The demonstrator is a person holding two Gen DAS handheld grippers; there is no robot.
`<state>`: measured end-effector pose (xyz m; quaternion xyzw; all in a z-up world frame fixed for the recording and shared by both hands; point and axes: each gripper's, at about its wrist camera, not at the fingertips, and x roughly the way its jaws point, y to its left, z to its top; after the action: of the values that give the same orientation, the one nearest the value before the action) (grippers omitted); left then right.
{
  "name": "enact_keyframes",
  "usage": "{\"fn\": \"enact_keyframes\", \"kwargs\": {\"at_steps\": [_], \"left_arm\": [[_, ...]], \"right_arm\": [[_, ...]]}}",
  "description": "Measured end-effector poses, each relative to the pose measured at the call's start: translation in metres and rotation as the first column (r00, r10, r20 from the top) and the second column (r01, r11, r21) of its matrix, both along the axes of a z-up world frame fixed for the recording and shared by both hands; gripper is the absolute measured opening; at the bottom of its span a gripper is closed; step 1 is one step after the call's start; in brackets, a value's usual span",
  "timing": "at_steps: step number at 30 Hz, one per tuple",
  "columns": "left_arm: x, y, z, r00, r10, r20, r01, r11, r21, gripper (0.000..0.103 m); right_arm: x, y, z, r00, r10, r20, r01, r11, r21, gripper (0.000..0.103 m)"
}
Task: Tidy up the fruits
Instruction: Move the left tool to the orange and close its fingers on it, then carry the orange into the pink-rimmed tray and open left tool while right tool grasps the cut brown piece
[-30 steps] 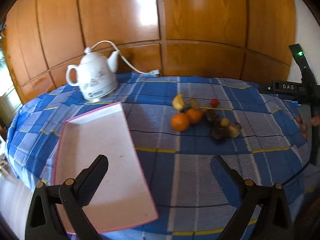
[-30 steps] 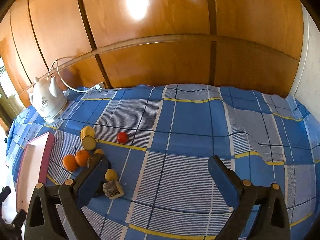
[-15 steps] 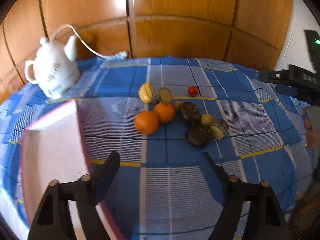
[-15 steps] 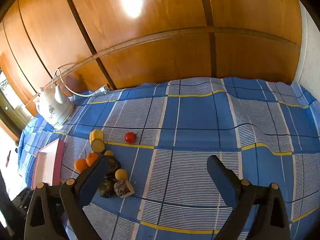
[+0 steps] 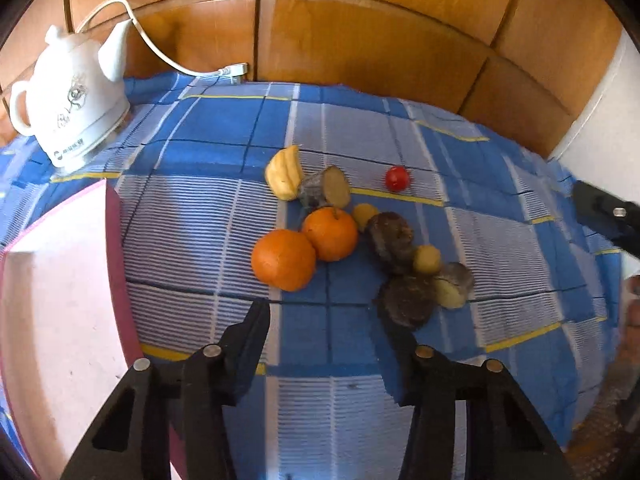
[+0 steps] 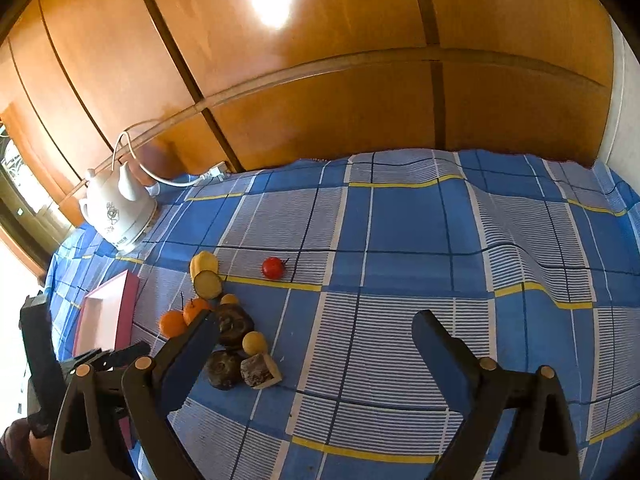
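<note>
A pile of fruits lies on the blue checked cloth: two oranges (image 5: 284, 260) (image 5: 331, 234), a yellow fruit (image 5: 284, 174), a cut piece (image 5: 326, 192), a small red fruit (image 5: 397, 178), two dark round fruits (image 5: 390, 236) (image 5: 408, 300) and small yellow ones (image 5: 427, 259). The pink tray (image 5: 52, 300) sits left of them. My left gripper (image 5: 326, 320) hangs just short of the nearer orange, its jaws closing with nothing between them. My right gripper (image 6: 316, 320) stands open above the cloth, right of the pile (image 6: 232, 324), and holds nothing.
A white electric kettle (image 5: 72, 108) with its cord stands at the back left, against a wooden panel wall (image 5: 360, 40). The cloth (image 6: 440, 240) has raised folds on the right. A person's hand shows at the right edge of the left wrist view.
My left gripper has moved forward and down toward the fruit pile, and its jaws have narrowed a good deal. The tray has slid to the left edge of its view. The right gripper has stayed put.
</note>
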<state>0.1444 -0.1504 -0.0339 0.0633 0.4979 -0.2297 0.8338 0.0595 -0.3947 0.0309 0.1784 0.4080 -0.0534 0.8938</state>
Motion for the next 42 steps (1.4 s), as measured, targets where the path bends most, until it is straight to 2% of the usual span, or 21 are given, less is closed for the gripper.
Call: {"fn": "enact_keyframes", "kwargs": {"at_steps": [5, 7, 10, 11, 17, 22, 28, 30, 35, 37, 41, 42], "left_arm": [[0.025, 0.008, -0.006, 0.995, 0.081, -0.053, -0.083, 0.996, -0.041, 0.052], [0.033, 0.006, -0.008, 0.996, 0.078, -0.047, -0.08, 0.996, -0.037, 0.052], [0.042, -0.001, -0.017, 0.994, 0.063, -0.087, -0.068, 0.997, -0.046, 0.049], [0.044, -0.002, -0.019, 0.994, 0.066, -0.089, -0.071, 0.996, -0.046, 0.041], [0.041, 0.004, -0.016, 0.994, 0.06, -0.086, -0.071, 0.99, -0.122, 0.039], [0.018, 0.014, 0.007, 0.999, 0.034, -0.04, -0.041, 0.984, -0.175, 0.039], [-0.006, 0.041, 0.035, 1.0, 0.028, 0.007, -0.026, 0.976, -0.214, 0.039], [-0.012, 0.054, 0.043, 0.998, 0.042, 0.038, -0.033, 0.977, -0.212, 0.039], [-0.015, 0.094, 0.05, 0.991, 0.104, 0.081, -0.087, 0.978, -0.189, 0.039], [-0.011, 0.112, 0.047, 0.985, 0.146, 0.088, -0.13, 0.978, -0.163, 0.039], [0.002, 0.147, 0.036, 0.963, 0.261, 0.07, -0.252, 0.961, -0.113, 0.04], [0.005, 0.154, 0.032, 0.954, 0.292, 0.071, -0.285, 0.954, -0.094, 0.04]], "right_arm": [[0.002, 0.001, -0.002, 1.0, 0.0, -0.01, 0.0, 1.0, 0.001, 0.099], [0.002, 0.001, -0.003, 1.0, 0.003, -0.013, -0.003, 1.0, 0.001, 0.099], [0.005, 0.005, -0.006, 0.999, 0.016, -0.028, -0.016, 1.0, -0.008, 0.099], [0.007, 0.006, -0.007, 0.999, 0.02, -0.035, -0.021, 1.0, -0.013, 0.097], [0.012, 0.007, -0.019, 0.997, 0.033, -0.072, -0.033, 0.999, 0.004, 0.062], [0.016, 0.007, -0.03, 0.992, 0.073, -0.104, -0.065, 0.995, 0.071, 0.059], [0.025, 0.037, -0.049, 0.962, 0.216, -0.165, -0.203, 0.975, 0.093, 0.059], [0.026, 0.046, -0.054, 0.95, 0.261, -0.172, -0.247, 0.964, 0.096, 0.059], [0.03, 0.061, -0.066, 0.935, 0.289, -0.207, -0.286, 0.957, 0.044, 0.059], [0.032, 0.064, -0.072, 0.925, 0.307, -0.222, -0.305, 0.951, 0.043, 0.054], [0.035, 0.073, -0.079, 0.912, 0.325, -0.25, -0.338, 0.941, -0.009, 0.028], [0.034, 0.075, -0.079, 0.91, 0.33, -0.252, -0.347, 0.938, -0.025, 0.028]]}}
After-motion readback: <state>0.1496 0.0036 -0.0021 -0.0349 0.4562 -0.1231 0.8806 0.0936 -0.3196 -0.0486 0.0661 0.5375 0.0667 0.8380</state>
